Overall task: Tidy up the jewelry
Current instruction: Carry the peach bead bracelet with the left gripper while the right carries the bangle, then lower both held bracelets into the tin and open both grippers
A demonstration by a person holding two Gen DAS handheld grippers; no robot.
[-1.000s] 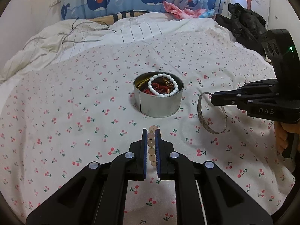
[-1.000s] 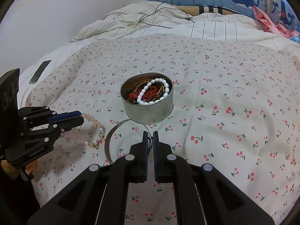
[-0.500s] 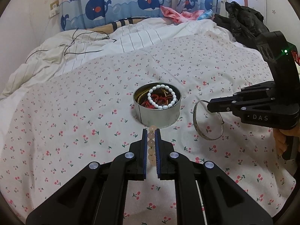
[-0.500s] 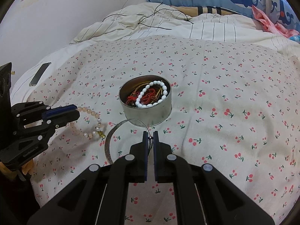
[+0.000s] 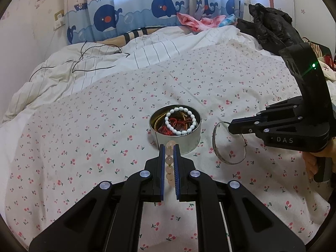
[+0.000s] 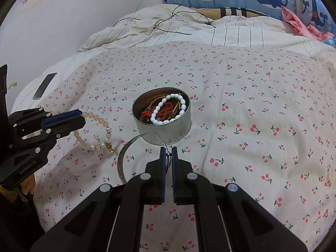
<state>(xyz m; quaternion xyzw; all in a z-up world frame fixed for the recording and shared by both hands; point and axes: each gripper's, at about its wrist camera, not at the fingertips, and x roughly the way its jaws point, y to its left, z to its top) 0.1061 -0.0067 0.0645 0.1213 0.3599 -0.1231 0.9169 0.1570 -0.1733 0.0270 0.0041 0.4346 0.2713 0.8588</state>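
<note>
A round metal tin (image 5: pixel 184 141) (image 6: pixel 168 130) stands on the cherry-print bedsheet and holds a white bead bracelet (image 5: pixel 181 124) (image 6: pixel 168 111), red cord and gold chain. My left gripper (image 5: pixel 169 153) is shut on a peach bead bracelet (image 5: pixel 169 163), held above the sheet just short of the tin; in the right wrist view the bracelet (image 6: pixel 96 130) hangs from the left gripper (image 6: pixel 78 116). My right gripper (image 6: pixel 167 155) is shut on a silver bangle (image 6: pixel 122 157), held above the sheet right of the tin; it also shows in the left wrist view (image 5: pixel 218 155).
A phone (image 6: pixel 44 85) lies at the bed's left edge. A rumpled striped duvet (image 5: pixel 105 63) with a black cable (image 5: pixel 94 52) lies behind the sheet. Black clothing (image 5: pixel 273 27) and pink cloth (image 5: pixel 195 21) lie at the back right.
Both grippers have lifted with their jewelry. The peach bracelet and the silver bangle now hang off the sheet, closer to the tin.
</note>
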